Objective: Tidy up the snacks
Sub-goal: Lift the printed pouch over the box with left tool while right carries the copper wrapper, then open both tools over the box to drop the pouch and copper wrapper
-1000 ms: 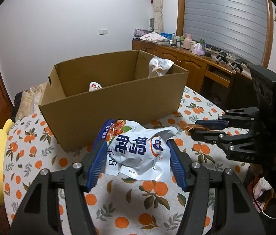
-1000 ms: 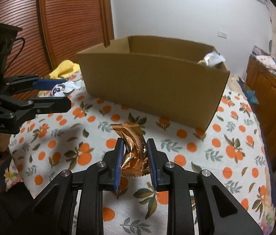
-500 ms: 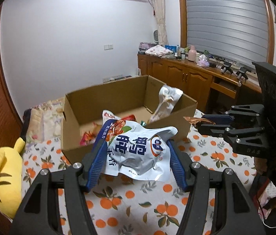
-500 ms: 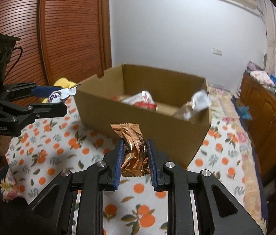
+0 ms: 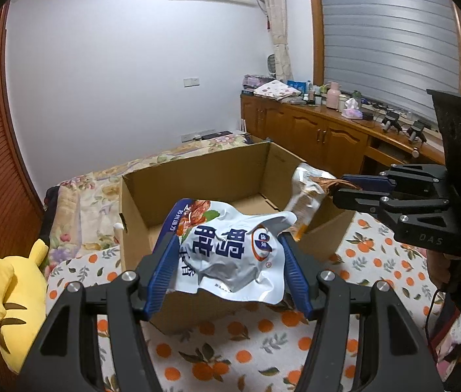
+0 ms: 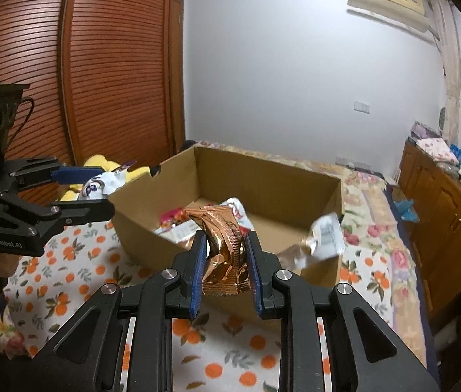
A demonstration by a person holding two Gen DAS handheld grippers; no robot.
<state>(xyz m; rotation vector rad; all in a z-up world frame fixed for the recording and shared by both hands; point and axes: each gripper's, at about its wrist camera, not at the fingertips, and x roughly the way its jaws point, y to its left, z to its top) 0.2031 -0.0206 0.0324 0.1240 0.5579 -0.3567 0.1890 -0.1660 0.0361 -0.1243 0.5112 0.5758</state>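
Observation:
My left gripper (image 5: 228, 254) is shut on a white and blue snack bag (image 5: 230, 251) and holds it above the near wall of an open cardboard box (image 5: 197, 176). My right gripper (image 6: 225, 251) is shut on a copper foil snack packet (image 6: 225, 245), also raised above the box's (image 6: 263, 176) near wall. Inside the box lie red and white packets (image 6: 178, 220), and a silver pouch (image 6: 323, 232) leans on its right corner. Each gripper shows in the other's view: the right one (image 5: 354, 189) and the left one (image 6: 99, 186).
The box stands on a table with an orange-print cloth (image 5: 246, 352). A yellow plush toy (image 5: 14, 290) lies at the left. A bed with a floral cover (image 5: 93, 189) is behind the box. A wooden cabinet (image 5: 321, 130) with bottles runs along the right wall.
Both grippers have risen with their snacks and tilted down over the box, so its inside now shows. Neither grip has changed.

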